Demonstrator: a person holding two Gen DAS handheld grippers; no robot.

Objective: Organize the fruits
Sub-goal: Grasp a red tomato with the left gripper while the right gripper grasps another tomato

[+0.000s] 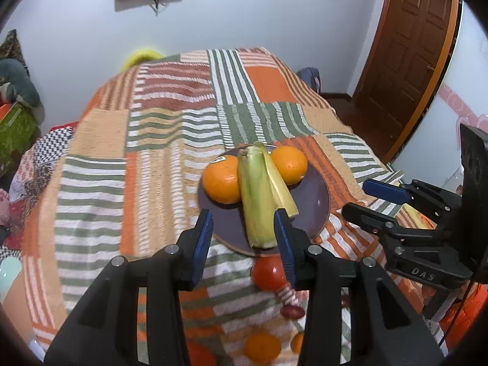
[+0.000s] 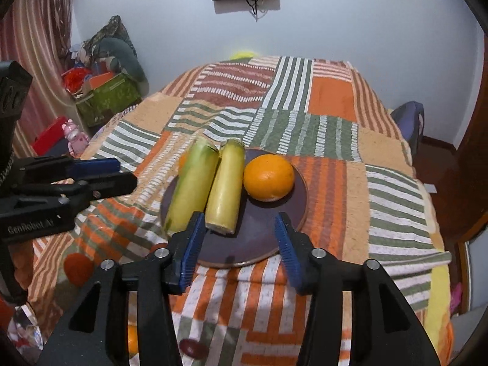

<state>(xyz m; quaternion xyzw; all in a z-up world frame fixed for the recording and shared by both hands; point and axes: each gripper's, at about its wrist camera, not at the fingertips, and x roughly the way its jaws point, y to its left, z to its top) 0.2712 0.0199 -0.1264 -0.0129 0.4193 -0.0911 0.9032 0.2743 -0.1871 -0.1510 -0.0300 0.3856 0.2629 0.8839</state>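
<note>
A dark purple plate (image 1: 314, 210) (image 2: 259, 238) on the striped bedspread holds two oranges (image 1: 222, 180) (image 1: 289, 164) and two husked corn cobs (image 1: 257, 204) (image 1: 279, 183). In the right wrist view the corn cobs (image 2: 192, 189) (image 2: 224, 192) lie left of one orange (image 2: 268, 177). My left gripper (image 1: 244, 238) is open and empty, above the plate's near edge, its jaws on either side of the bigger cob's near end. My right gripper (image 2: 239, 238) is open and empty over the plate's near rim. A red tomato (image 1: 268, 271) (image 2: 77, 267) lies just below the plate.
Small oranges (image 1: 262, 347) (image 2: 132, 341) and a dark red fruit (image 1: 292, 311) (image 2: 192, 347) lie on the bedspread near me. The right gripper shows in the left wrist view (image 1: 375, 201), the left gripper in the right wrist view (image 2: 122, 174). A wooden door (image 1: 405, 52) stands at the right.
</note>
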